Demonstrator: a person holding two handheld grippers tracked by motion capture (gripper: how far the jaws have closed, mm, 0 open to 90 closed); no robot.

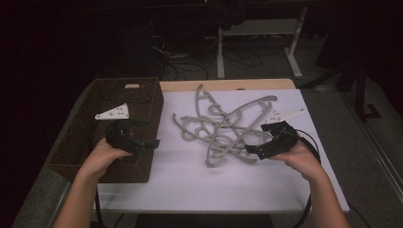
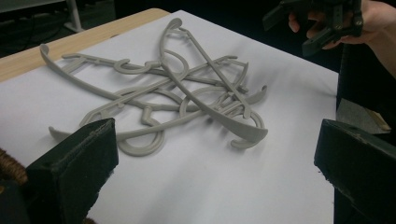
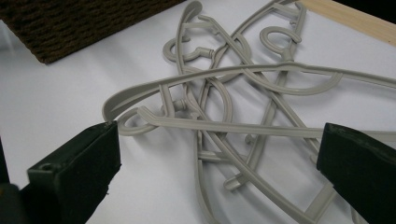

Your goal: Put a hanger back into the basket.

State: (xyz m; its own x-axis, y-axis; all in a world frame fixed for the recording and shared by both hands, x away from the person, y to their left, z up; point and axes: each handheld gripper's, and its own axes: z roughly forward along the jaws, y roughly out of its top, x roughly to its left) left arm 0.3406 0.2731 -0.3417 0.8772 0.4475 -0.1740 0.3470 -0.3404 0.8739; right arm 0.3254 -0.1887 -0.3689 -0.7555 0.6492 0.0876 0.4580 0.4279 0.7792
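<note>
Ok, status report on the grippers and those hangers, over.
Left gripper open, over the basket. Right gripper open, empty, at the pile's edge. Grey hangers tangled on the white table. Nothing blocking.

Left gripper (image 1: pixel 151 142): black body, two blocky black jaws with matte, slightly rough faces and worn edges; a small round hole showed at the near corner of one jaw of the right gripper (image 3: pixel 219 154). Each unit carried a pale grey three-cornered plate on top, dotted with small holes. A black cable trailed from the right unit. Forearms bare, no sleeves; hands (image 1: pixel 102 154) ungloved
</note>
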